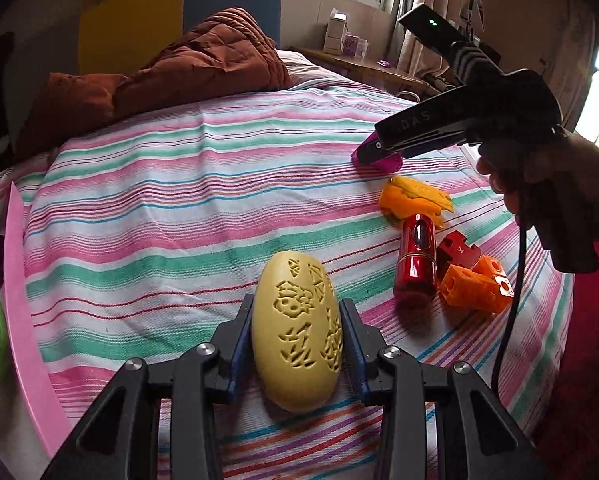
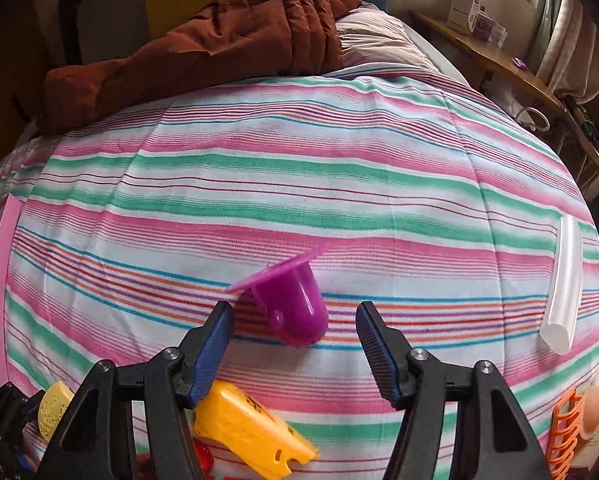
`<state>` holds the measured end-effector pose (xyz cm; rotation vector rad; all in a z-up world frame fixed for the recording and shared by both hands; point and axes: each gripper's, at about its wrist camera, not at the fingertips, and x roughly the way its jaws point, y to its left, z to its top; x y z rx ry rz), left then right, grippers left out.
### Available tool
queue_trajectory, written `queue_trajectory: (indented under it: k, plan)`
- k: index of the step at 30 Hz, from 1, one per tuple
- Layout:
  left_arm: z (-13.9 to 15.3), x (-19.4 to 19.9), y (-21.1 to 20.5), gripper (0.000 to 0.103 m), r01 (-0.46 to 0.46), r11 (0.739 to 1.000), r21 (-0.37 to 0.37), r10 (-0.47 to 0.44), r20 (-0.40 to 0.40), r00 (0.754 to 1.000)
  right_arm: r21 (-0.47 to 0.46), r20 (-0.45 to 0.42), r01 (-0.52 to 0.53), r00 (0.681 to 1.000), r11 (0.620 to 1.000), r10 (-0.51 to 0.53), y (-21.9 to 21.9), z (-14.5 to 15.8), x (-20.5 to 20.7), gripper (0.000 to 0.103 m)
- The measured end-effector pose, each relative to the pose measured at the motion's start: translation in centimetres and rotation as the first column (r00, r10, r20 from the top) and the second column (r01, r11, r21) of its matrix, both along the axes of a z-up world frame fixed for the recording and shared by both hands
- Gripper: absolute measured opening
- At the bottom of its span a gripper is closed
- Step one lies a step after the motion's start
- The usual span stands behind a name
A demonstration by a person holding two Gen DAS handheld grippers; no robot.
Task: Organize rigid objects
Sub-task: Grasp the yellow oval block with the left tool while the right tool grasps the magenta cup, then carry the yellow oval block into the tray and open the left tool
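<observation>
The left tongs are closed on a yellow oval block; the two blue pads press its long sides. The block is matte, shaped like an egg, with cut-in patterns on its upper face. Its near end lies on the striped bed sheet, close to the near edge of the bed.

The right tongs stand wide open and hold nothing. Between their pads, but apart from both, lies a purple cup. It is on its side on the sheet, with its flat rim toward the far left and its round bottom toward the near right. It is glossy and a little see-through. From the left wrist view, these tongs reach over the far right part of the bed, pointing to the left and slightly down, and the person's right hand holds the handle from the right, with a black cable hanging under it.

Just near of the purple cup lies a yellow-orange wedge piece. Nearer again, a red shiny cylinder lies with a dark red block and an orange block with holes touching at its right side. A white translucent tube lies well apart at the right edge of the bed. A brown quilt is heaped at the far end.
</observation>
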<state>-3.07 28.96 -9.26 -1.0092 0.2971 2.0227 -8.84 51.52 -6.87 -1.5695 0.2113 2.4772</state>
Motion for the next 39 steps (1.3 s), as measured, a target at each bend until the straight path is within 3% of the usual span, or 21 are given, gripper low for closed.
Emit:
queue_trajectory:
  k: [1,2,7,10,12,17,21,27,39]
  plan:
    - [0.0,0.0,0.0,0.04,-0.001,1.0,0.001,0.001,0.0,1.0,-0.002,0.004,-0.008,1.0,1.0,0.008,-0.2,-0.1,-0.4,0.039]
    - [0.0,0.1,0.1,0.04,-0.001,1.0,-0.001,0.001,-0.004,1.0,0.006,0.012,-0.005,1.0,1.0,0.005,-0.4,-0.3,-0.9,0.032]
    - [-0.1,0.2,0.1,0.04,0.0,1.0,0.001,0.0,-0.011,1.0,-0.034,-0.007,-0.051,0.999,0.998,0.051,-3.4,0.2,-1.2,0.032]
    - [0.0,0.3,0.1,0.04,0.0,1.0,0.0,0.0,-0.015,1.0,-0.154,-0.029,-0.064,0.998,0.986,0.06,-5.8,0.6,-0.2,0.032]
    - [0.1,0.2,0.0,0.04,-0.004,1.0,0.004,0.004,-0.01,1.0,-0.182,-0.043,-0.072,0.997,0.981,0.065,-7.5,0.5,0.6,0.032]
    - [0.5,0.6,-0.3,0.04,-0.031,0.999,-0.011,0.03,-0.008,0.999,-0.169,-0.039,-0.12,0.993,0.978,0.115,-10.4,-0.8,1.1,0.032]
    - [0.8,1.9,-0.8,0.04,-0.034,0.999,-0.04,0.033,-0.034,0.999,-0.201,-0.071,-0.119,0.992,0.972,0.107,-9.7,-1.0,1.2,0.032]
    - [1.5,3.1,-2.5,0.04,-0.057,0.998,-0.038,0.057,-0.005,0.998,-0.181,-0.088,-0.129,0.99,0.975,0.114,-9.8,-1.2,0.8,0.032]
    - [6.0,6.8,-4.9,0.04,-0.031,0.999,0.022,0.032,-0.075,0.997,-0.151,-0.1,-0.142,0.987,0.978,0.128,-10.1,-1.5,1.0,0.032]
